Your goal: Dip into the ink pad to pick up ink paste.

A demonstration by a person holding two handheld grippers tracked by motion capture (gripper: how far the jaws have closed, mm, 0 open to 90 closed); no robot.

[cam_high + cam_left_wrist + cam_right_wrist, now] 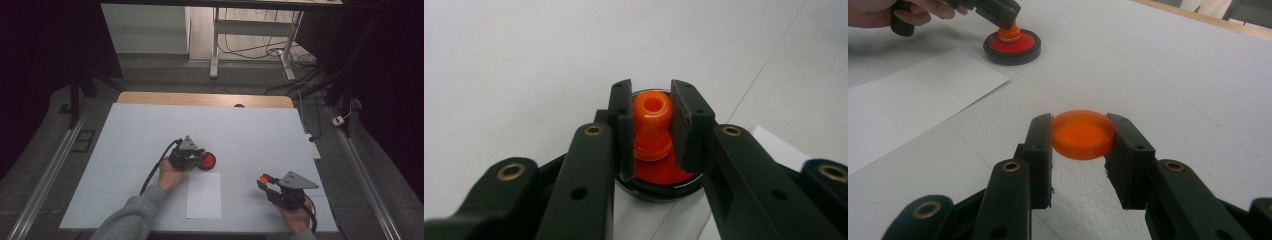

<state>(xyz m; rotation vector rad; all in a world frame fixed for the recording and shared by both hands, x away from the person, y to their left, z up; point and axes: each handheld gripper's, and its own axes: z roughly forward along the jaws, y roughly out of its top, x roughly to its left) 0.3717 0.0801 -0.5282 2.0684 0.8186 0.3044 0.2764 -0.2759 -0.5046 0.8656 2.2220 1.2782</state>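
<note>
High view. My left gripper [192,159] sits mid-bench over a round black-rimmed stamp pad with a red inked face [207,161]. My right gripper [266,181] is low at the right and carries a small orange disc lid [263,178] clear of the white bench cover [250,135]. A loose white paper sheet [204,195] lies between the two hands, just below the pad.

Left gripper view. The jaws are closed on an orange plastic stamp with a knob-shaped handle [652,122], which stands upright on the pad's red face [664,172]. The pads [625,135] grip the knob at its narrow neck.

Right gripper view. The jaws are clamped on the rim of the translucent orange lid [1082,134], which is held nearly flat, a little above the bench. The pad [1012,47] and the left gripper [1007,22] are farther off at upper left, and the paper sheet's corner [923,95] is at left.

Risks, as I judge them:
- The smooth, rounded knob could pivot in the jaws on lifting, and the inked face would smear the cover.
- Ink suction may drag the pad along, since nothing holds it down.
- The lid is held by its thin rim, so a squeeze or knock could pop it out.

Room. The paper sheet is close and unobstructed. There is wide free bench all round, with the edges well away from both hands.
</note>
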